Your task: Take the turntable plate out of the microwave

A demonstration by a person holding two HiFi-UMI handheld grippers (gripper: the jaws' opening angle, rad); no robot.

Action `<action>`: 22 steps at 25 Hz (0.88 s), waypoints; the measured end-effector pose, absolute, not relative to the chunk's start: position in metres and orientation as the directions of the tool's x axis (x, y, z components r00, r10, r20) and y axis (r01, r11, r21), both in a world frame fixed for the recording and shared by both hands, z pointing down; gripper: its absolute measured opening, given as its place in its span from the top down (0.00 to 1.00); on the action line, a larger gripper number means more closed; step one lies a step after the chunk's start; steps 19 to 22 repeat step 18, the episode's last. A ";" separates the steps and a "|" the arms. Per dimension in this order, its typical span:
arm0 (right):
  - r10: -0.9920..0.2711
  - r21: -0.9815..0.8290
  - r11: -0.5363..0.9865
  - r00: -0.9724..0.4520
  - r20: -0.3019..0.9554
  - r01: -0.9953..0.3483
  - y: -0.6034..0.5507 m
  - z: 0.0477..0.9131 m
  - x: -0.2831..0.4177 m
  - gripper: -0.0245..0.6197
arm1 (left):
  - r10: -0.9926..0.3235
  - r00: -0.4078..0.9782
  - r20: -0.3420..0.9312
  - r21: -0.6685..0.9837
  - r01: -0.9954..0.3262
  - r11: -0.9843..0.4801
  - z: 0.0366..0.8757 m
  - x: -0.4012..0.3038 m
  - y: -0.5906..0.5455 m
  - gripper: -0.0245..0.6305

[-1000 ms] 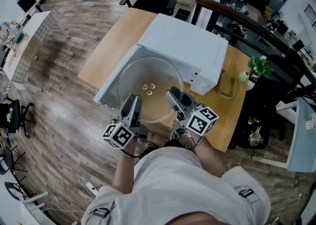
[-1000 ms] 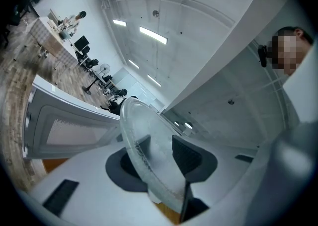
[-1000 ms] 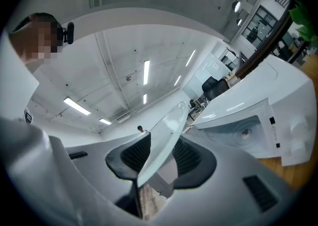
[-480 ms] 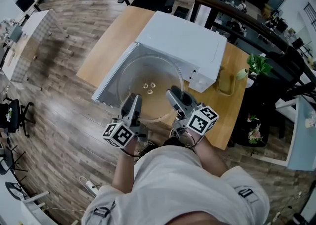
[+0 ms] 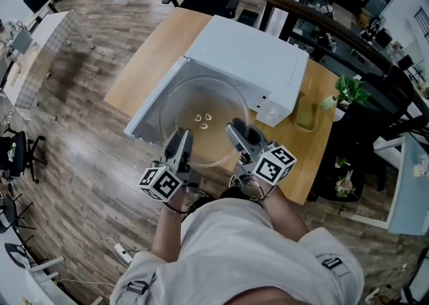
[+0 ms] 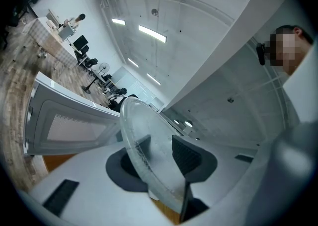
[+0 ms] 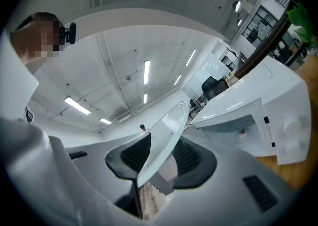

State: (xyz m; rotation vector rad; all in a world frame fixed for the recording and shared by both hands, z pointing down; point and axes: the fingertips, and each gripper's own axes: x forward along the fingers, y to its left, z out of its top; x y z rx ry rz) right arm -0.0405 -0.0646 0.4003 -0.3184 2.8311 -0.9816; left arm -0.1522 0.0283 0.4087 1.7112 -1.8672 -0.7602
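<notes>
While left gripper [image 5: 179, 141] and right gripper [image 5: 236, 133] each pinch its near rim, turntable plate [image 5: 204, 106] lies roughly level; bulk extends away toward microwave [image 5: 248, 62]; both equally near.

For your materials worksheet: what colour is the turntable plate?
The plate is clear, colourless glass; the head view shows it best.

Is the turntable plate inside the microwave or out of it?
Out: the left gripper and right gripper hold the turntable plate before the microwave, its cavity empty.
</notes>
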 end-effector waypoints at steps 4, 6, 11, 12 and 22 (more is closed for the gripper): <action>-0.242 -0.626 0.764 -0.969 -0.052 -0.157 -0.065 0.401 -0.039 0.75 | -0.996 -0.090 -0.010 0.687 -0.725 0.058 0.409 -0.151 0.027 0.72; -0.243 -0.626 0.764 -0.969 -0.054 -0.157 -0.066 0.401 -0.038 0.75 | -0.996 -0.088 -0.009 0.686 -0.726 0.058 0.408 -0.150 0.027 0.72; -0.246 -0.628 0.762 -0.968 -0.052 -0.160 -0.069 0.402 -0.035 0.75 | -0.996 -0.086 -0.006 0.684 -0.727 0.059 0.409 -0.147 0.023 0.72; -0.246 -0.629 0.761 -0.968 -0.055 -0.158 -0.070 0.402 -0.034 0.75 | -0.996 -0.086 -0.005 0.684 -0.727 0.059 0.409 -0.146 0.022 0.72; -0.249 -0.632 0.758 -0.967 -0.055 -0.159 -0.076 0.402 -0.023 0.75 | -0.996 -0.085 -0.001 0.680 -0.730 0.062 0.409 -0.135 0.016 0.72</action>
